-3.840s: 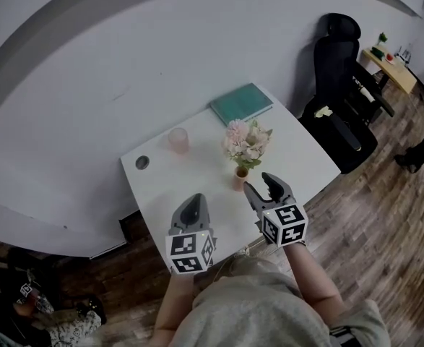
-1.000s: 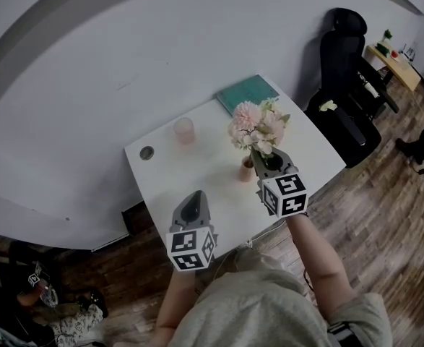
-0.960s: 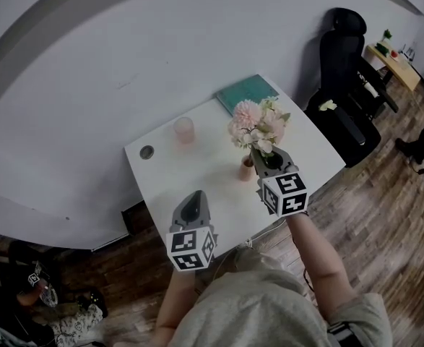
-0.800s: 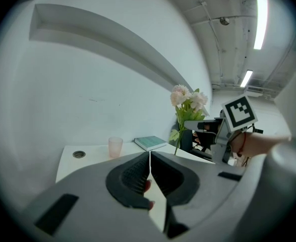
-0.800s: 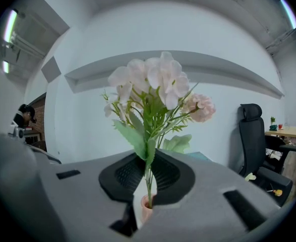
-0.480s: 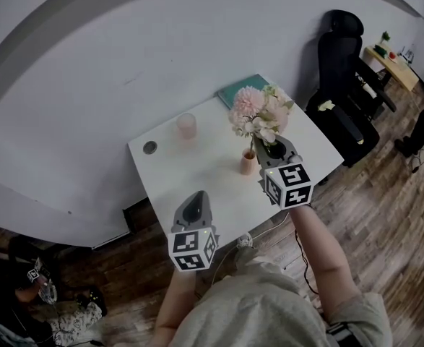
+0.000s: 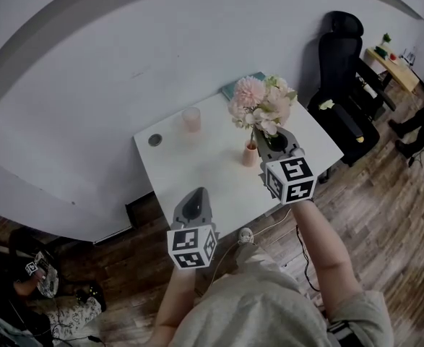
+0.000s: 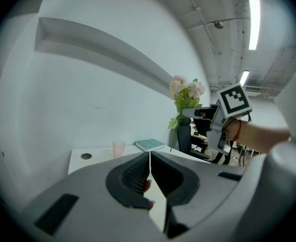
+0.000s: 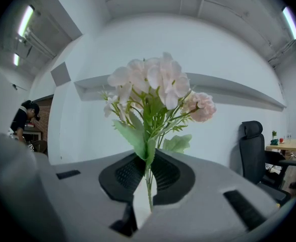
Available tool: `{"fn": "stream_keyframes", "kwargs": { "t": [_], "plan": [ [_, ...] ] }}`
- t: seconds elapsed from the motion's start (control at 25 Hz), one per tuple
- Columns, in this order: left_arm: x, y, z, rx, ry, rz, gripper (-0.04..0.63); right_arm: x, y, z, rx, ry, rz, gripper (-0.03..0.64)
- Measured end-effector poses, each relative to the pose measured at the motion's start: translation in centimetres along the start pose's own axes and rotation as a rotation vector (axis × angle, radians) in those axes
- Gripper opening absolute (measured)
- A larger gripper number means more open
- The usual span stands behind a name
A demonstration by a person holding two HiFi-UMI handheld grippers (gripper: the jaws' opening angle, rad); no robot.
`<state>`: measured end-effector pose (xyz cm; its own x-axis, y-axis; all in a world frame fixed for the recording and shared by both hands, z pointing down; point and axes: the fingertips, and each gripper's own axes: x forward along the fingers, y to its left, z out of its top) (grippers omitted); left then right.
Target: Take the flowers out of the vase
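A bunch of pale pink flowers point(image 7: 261, 107) with green leaves is raised over a small pink vase point(image 7: 250, 155) on the white table point(image 7: 197, 172). My right gripper point(image 7: 271, 140) is shut on the stems just under the leaves, and they run upright between its pads point(image 9: 149, 178). The blooms point(image 9: 155, 82) fill the right gripper view. Thin stems reach down toward the vase mouth; I cannot tell whether their ends are still inside. My left gripper point(image 7: 192, 207) hovers at the table's near edge, shut and empty point(image 8: 150, 161), to the left of the bouquet point(image 8: 186, 92).
A pink cup point(image 7: 191, 118), a round cable grommet point(image 7: 154, 140) and a teal book point(image 7: 235, 87) lie toward the back of the table. A black office chair point(image 7: 342, 56) stands right of it. A person stands at the far right point(image 7: 407, 125), and another sits at the lower left point(image 7: 24, 288).
My right gripper has risen with the flowers, so the blooms stand higher above the vase. The left gripper stays shut and has drifted toward the table's near edge.
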<state>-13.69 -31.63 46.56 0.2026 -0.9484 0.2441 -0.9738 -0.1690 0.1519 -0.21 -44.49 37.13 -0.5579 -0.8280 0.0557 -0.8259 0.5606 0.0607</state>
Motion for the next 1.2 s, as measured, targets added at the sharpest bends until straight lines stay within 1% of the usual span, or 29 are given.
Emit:
{"fn": "stream_keyframes", "kwargs": {
  "t": [0.4, 0.6, 1.2],
  "plan": [
    [-5.0, -0.3, -0.5, 0.002, -0.019, 0.014, 0.009, -4.5, 3.9, 0.6, -0.007, -0.017, 0.014, 0.028],
    [-8.3, 0.5, -1.9, -0.005, -0.029, 0.031, 0.009, -7.5, 6.7, -0.2, -0.013, -0.020, 0.018, 0.028],
    [-12.8, 0.2, -2.2, -0.018, -0.041, 0.050, 0.009, -13.6, 11.1, -2.2, 0.007, 0.015, 0.034, 0.028]
  ]
}}
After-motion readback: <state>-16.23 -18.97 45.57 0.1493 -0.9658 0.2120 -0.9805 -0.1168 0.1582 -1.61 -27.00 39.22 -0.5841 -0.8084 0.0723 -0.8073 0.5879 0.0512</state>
